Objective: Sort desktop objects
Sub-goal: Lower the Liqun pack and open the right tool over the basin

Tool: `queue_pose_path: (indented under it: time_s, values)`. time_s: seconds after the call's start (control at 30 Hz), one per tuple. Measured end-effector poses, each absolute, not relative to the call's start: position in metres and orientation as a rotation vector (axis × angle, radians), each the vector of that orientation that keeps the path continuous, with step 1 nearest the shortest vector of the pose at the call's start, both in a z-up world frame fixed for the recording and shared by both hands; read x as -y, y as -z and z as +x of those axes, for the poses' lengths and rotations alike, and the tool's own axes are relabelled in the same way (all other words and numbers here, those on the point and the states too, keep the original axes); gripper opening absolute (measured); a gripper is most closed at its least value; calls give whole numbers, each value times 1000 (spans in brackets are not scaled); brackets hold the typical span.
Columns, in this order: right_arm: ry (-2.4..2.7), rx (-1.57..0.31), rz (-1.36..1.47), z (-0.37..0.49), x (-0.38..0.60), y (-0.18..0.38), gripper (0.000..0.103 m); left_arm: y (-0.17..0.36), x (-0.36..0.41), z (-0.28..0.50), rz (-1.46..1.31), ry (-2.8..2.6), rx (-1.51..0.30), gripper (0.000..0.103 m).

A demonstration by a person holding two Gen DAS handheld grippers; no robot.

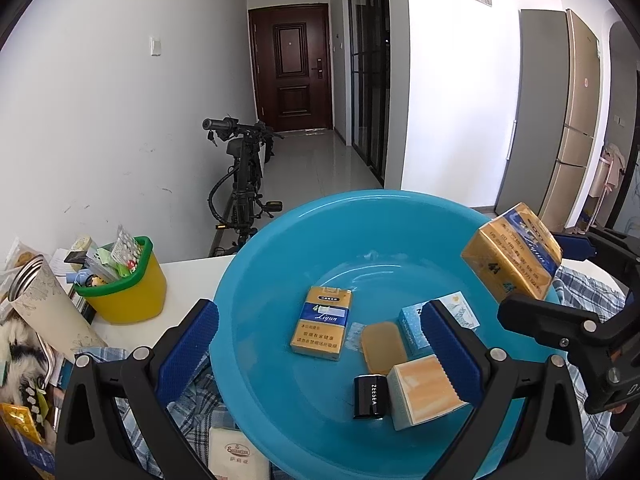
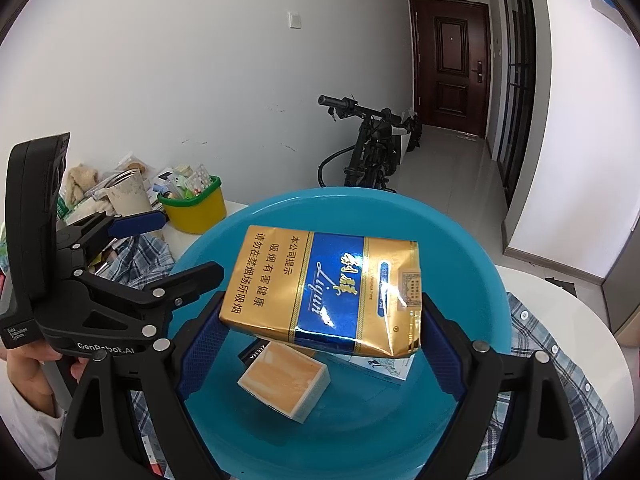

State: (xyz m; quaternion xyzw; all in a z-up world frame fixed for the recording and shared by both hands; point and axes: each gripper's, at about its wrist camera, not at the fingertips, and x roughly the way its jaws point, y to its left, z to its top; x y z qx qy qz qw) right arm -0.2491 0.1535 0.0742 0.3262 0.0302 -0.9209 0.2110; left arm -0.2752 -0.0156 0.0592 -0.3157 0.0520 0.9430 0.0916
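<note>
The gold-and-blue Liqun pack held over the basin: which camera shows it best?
The right wrist view: the Liqun pack fills mid-frame with its printed front readable, held between the right tool's pads. The left wrist view catches the pack only at the right edge, tilted, above the blue basin.

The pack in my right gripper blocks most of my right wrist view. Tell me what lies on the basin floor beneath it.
Observer: A second gold pack, twin to your held pack, lies flat on the floor of the blue basin.
Operator: Report what sits next to it.
Observer: An amber oval piece lies just right of it.
Operator: Now check the left gripper.
Observer: The left gripper is open and empty. One finger is outside the basin's near rim and the other is over the inside.
</note>
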Motion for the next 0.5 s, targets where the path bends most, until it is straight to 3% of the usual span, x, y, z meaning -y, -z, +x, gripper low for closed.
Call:
queue_pose_path:
  time_s: [0.5]
  values:
    - [2552, -102, 930, -251, -149, -68, 88, -62, 24, -275, -939, -2807, -123, 103]
